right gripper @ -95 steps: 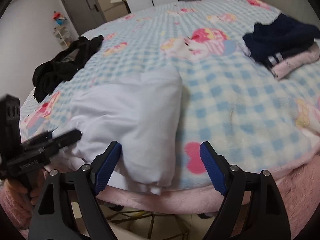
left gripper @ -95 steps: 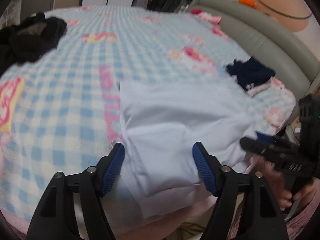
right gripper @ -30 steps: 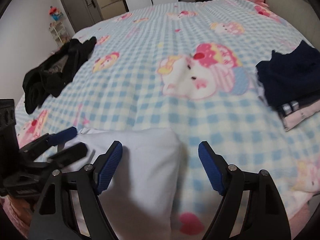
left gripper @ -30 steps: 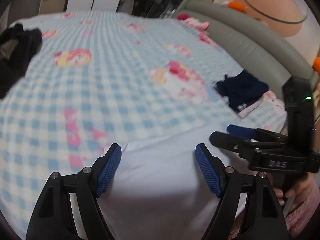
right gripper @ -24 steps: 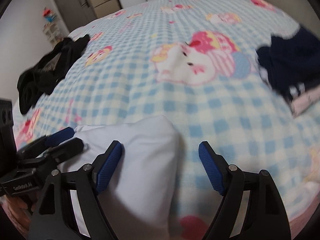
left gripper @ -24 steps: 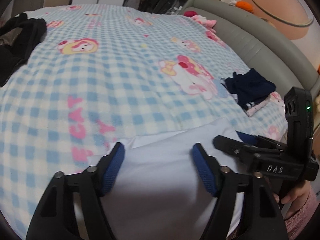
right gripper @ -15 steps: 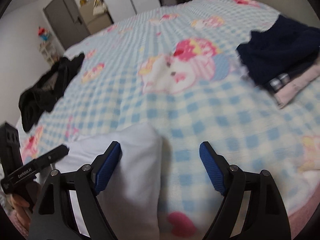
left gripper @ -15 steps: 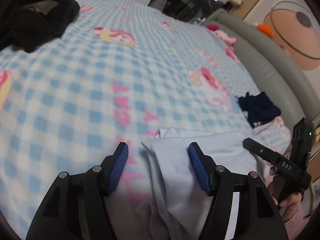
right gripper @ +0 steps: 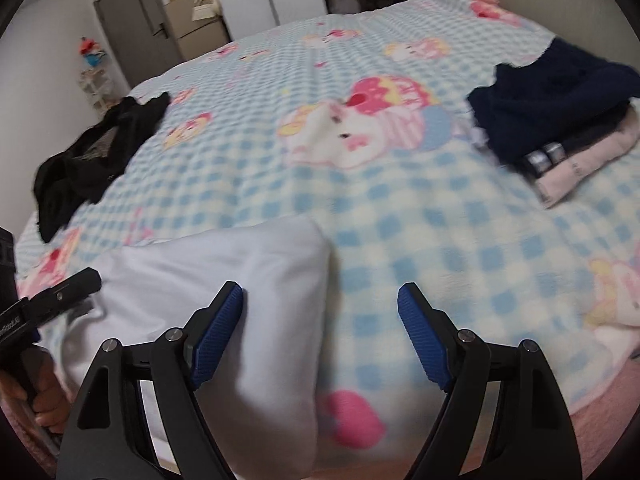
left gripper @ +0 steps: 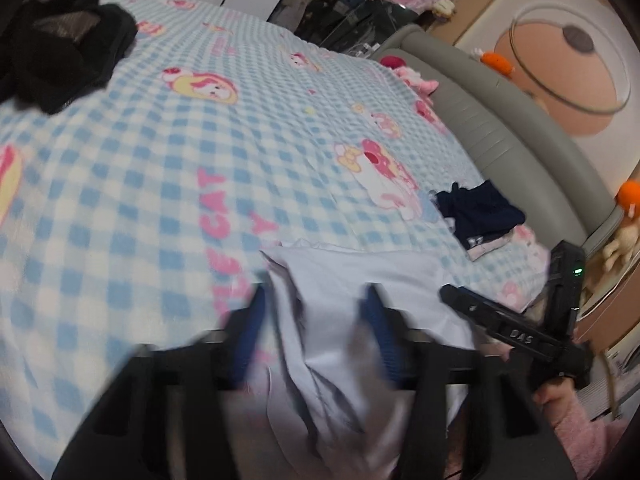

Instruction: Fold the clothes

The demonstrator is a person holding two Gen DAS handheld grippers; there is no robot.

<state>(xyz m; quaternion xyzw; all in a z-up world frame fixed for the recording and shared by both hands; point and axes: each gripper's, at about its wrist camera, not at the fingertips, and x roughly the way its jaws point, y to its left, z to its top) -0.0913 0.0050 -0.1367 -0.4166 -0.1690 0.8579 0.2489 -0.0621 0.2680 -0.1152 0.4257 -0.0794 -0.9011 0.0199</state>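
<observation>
A folded white garment (left gripper: 352,312) lies at the near edge of the bed; in the right wrist view (right gripper: 224,280) it sits left of centre. My left gripper (left gripper: 316,320) is blurred by motion; its blue pads stand apart over the garment's near left part, with rumpled cloth between them. My right gripper (right gripper: 320,332) is open and empty, its left pad over the garment's right edge, its right pad over the blanket. It also shows in the left wrist view (left gripper: 512,332), at the garment's right side.
The bed has a blue checked cartoon blanket (right gripper: 360,80). A pile of black clothes (right gripper: 92,160) lies far left. A stack of folded dark and pink clothes (right gripper: 560,136) lies at the right, by the grey headboard (left gripper: 500,132).
The left gripper has swung left and down over the garment's left edge and its jaws have narrowed slightly. The garment's left side is now rumpled. The right gripper stays open beside the right edge.
</observation>
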